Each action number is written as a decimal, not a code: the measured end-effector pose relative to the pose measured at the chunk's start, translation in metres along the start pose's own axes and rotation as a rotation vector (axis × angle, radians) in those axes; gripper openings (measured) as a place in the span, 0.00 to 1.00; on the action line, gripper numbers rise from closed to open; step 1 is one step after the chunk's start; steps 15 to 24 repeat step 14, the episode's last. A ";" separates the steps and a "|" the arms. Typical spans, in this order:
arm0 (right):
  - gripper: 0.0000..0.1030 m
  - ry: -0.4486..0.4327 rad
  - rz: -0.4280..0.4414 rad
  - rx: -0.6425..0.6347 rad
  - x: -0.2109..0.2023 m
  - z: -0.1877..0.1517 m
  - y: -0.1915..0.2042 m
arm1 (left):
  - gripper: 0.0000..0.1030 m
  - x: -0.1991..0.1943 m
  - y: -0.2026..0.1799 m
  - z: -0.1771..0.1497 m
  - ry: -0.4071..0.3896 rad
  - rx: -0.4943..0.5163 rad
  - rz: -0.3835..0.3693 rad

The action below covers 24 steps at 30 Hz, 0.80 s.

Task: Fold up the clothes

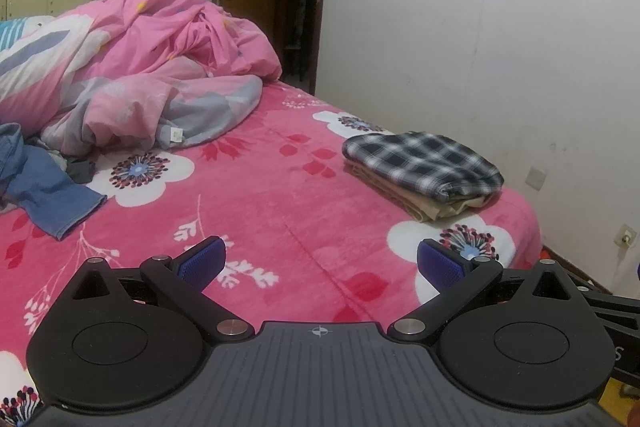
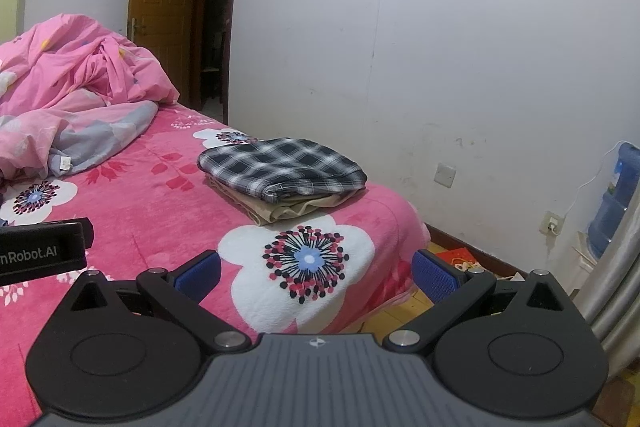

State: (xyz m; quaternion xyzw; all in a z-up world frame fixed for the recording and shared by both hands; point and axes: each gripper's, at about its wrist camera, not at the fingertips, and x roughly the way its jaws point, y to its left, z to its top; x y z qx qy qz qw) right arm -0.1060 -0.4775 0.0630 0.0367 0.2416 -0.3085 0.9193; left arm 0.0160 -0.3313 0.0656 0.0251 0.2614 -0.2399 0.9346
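A folded black-and-white plaid garment [image 1: 424,163] [image 2: 282,169] lies on top of a folded beige one [image 1: 424,205] [image 2: 288,207], near the bed's right edge. A crumpled blue denim garment [image 1: 44,183] lies unfolded at the left of the left wrist view, with a small dark piece [image 1: 80,169] beside it. My left gripper [image 1: 320,261] hovers open above the pink floral blanket [image 1: 248,195], holding nothing. My right gripper [image 2: 316,269] is open too, over the bed's near right corner, well short of the folded stack. The left gripper's body [image 2: 44,247] shows at the left edge of the right wrist view.
A rumpled pink duvet [image 1: 152,67] [image 2: 76,83] is heaped at the head of the bed. A white wall [image 2: 480,67] runs along the right side, with a brown door [image 2: 164,11] beyond. A blue water bottle [image 2: 616,199] and a red item [image 2: 460,259] are on the floor.
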 end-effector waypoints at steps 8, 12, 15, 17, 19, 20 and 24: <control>1.00 0.002 0.003 -0.001 0.001 -0.001 0.000 | 1.00 0.000 0.003 -0.001 0.006 -0.004 0.002; 1.00 0.003 0.004 -0.002 0.001 -0.001 0.001 | 1.00 0.000 0.004 -0.001 0.007 -0.006 0.005; 1.00 0.003 0.003 -0.003 0.001 -0.001 0.001 | 1.00 0.001 0.005 -0.001 0.007 -0.007 0.005; 1.00 0.003 0.003 -0.003 0.001 -0.001 0.001 | 1.00 0.001 0.005 -0.001 0.007 -0.007 0.005; 1.00 0.003 0.003 -0.003 0.001 -0.001 0.001 | 1.00 0.001 0.005 -0.001 0.007 -0.007 0.005; 1.00 0.003 0.003 -0.003 0.001 -0.001 0.001 | 1.00 0.001 0.005 -0.001 0.007 -0.007 0.005; 1.00 0.003 0.003 -0.003 0.001 -0.001 0.001 | 1.00 0.001 0.005 -0.001 0.007 -0.007 0.005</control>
